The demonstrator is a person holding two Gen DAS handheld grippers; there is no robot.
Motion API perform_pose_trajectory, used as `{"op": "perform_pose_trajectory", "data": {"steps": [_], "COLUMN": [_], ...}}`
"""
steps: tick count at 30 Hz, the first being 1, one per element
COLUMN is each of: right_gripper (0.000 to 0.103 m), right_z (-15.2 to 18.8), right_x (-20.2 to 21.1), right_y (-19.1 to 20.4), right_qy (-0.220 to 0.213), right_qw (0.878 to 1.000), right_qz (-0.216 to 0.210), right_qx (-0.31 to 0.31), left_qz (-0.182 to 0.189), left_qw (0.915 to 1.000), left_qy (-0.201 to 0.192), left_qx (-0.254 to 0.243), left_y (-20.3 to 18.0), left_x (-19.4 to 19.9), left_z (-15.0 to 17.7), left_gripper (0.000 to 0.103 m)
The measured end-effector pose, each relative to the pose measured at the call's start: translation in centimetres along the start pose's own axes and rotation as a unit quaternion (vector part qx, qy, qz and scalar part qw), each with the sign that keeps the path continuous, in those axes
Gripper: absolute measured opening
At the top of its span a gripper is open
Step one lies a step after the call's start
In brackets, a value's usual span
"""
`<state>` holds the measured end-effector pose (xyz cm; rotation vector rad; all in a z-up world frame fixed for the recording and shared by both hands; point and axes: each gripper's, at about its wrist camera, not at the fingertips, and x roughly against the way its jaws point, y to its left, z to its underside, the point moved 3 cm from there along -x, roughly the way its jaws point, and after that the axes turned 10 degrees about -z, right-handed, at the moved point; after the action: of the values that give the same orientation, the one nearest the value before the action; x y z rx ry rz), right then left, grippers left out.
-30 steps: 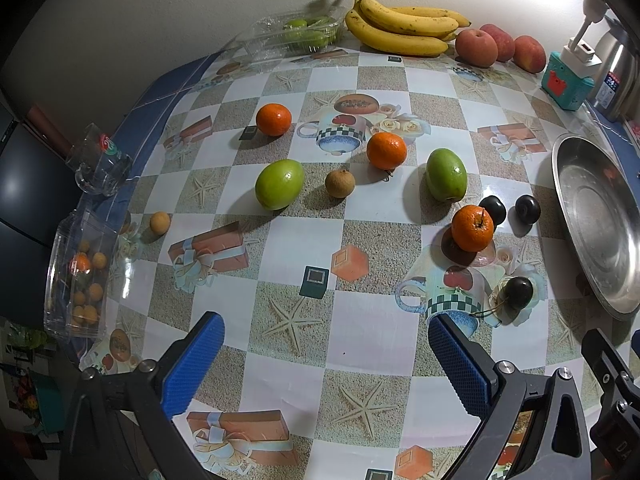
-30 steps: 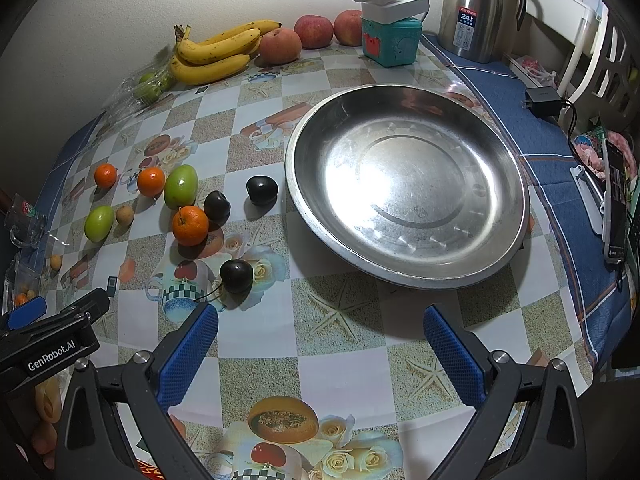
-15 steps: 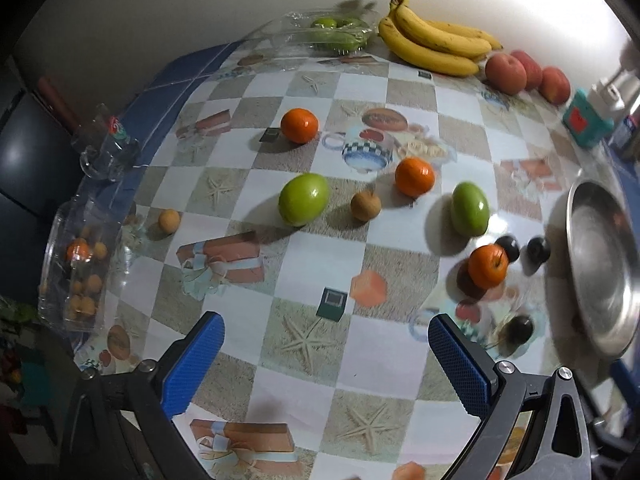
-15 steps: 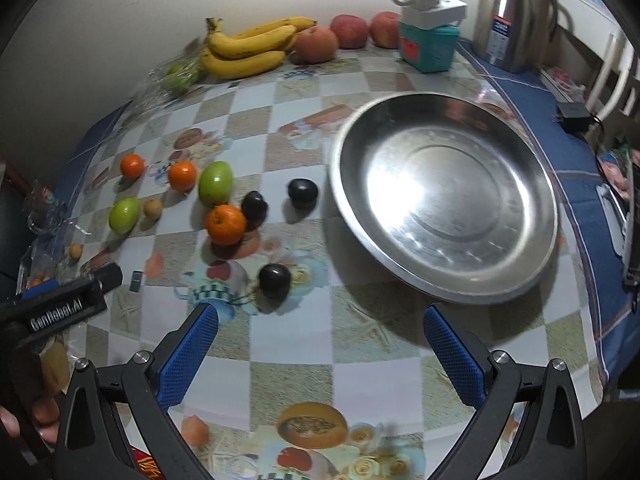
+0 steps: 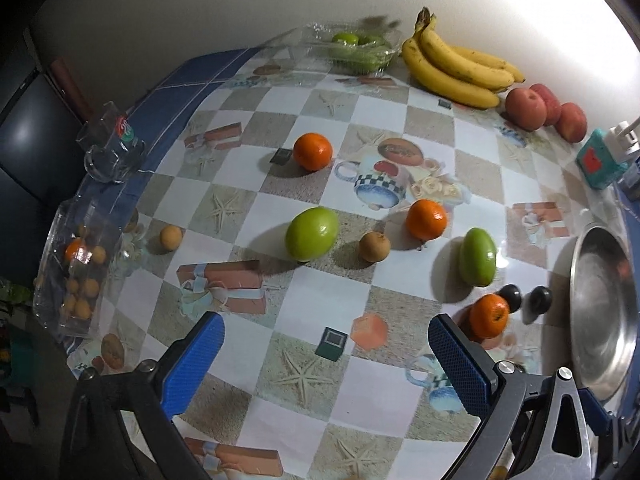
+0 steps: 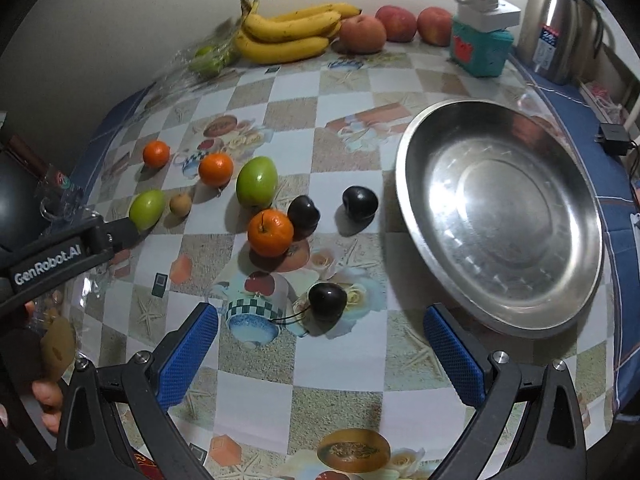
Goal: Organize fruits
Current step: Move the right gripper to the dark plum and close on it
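Loose fruit lies on the patterned tablecloth: three oranges (image 6: pixel 270 232), two green mangoes (image 6: pixel 256 181), a small brown fruit (image 6: pixel 180 204) and three dark plums (image 6: pixel 327 300). A large steel plate (image 6: pixel 500 216) sits empty at the right. My left gripper (image 5: pixel 326 364) is open and empty above the cloth, near a green mango (image 5: pixel 312 233). My right gripper (image 6: pixel 320 354) is open and empty, just short of the nearest plum. The left gripper's body shows at the left edge of the right wrist view (image 6: pixel 60 256).
Bananas (image 6: pixel 288 32), three red apples (image 6: pixel 362 34), a teal box (image 6: pixel 480 48) and a steel kettle (image 6: pixel 556 28) line the back wall. A clear tub of small orange fruit (image 5: pixel 76 272), a glass (image 5: pixel 112 148) and a loose small fruit (image 5: pixel 171 237) sit at the left edge.
Both grippers have shifted left across the table, still open. The left view now centres on the green mango; the right view centres on the plums and orange.
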<state>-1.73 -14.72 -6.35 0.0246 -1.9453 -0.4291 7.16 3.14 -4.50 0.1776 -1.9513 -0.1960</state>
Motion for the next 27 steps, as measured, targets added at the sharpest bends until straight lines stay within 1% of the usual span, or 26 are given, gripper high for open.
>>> {"op": "perform_pose_trajectory", "data": {"steps": [5, 10, 13, 15, 17, 18, 22, 24, 27], "right_gripper": [0.102, 0.102, 0.101, 0.093, 0.075, 0.069, 0.062, 0.055, 0.053], "right_z": [-0.3, -0.3, -0.3, -0.4, -0.3, -0.3, -0.2, -0.3, -0.3], "right_x": [-1.3, -2.2, -2.4, -2.4, -2.7, -2.8, -3.6, -3.7, -4.0], "right_y": [0.1, 1.1, 1.2, 1.2, 1.0, 0.9, 0.0, -0.4, -0.8], "right_qy": [0.017, 0.027, 0.025, 0.023, 0.024, 0.026, 0.035, 0.035, 0.037], "right_qw": [0.999, 0.999, 0.999, 0.999, 0.999, 0.999, 0.999, 0.999, 0.999], "right_qz": [-0.030, -0.022, -0.017, -0.015, -0.015, -0.011, -0.001, 0.003, 0.002], "right_qx": [-0.008, 0.021, 0.028, 0.028, 0.024, 0.022, 0.007, 0.003, -0.007], "left_qz": [0.008, 0.011, 0.008, 0.011, 0.017, 0.022, 0.033, 0.036, 0.034], "left_qw": [0.9997, 0.9991, 0.9989, 0.9989, 0.9986, 0.9984, 0.9979, 0.9979, 0.9982], "left_qy": [0.020, 0.034, 0.043, 0.043, 0.046, 0.048, 0.054, 0.054, 0.050], "left_qx": [0.010, 0.023, 0.019, 0.017, 0.018, 0.019, 0.014, 0.007, -0.005], "left_y": [0.5, 1.0, 0.9, 0.8, 0.7, 0.7, 0.1, -0.3, -0.9], "left_x": [-1.6, -2.4, -2.9, -2.9, -2.9, -3.0, -3.2, -3.2, -3.0], "left_z": [0.1, 0.3, 0.6, 0.7, 0.7, 0.8, 0.9, 1.0, 1.0], "left_gripper": [0.103, 0.103, 0.103, 0.103, 0.103, 0.103, 0.103, 0.103, 0.103]}}
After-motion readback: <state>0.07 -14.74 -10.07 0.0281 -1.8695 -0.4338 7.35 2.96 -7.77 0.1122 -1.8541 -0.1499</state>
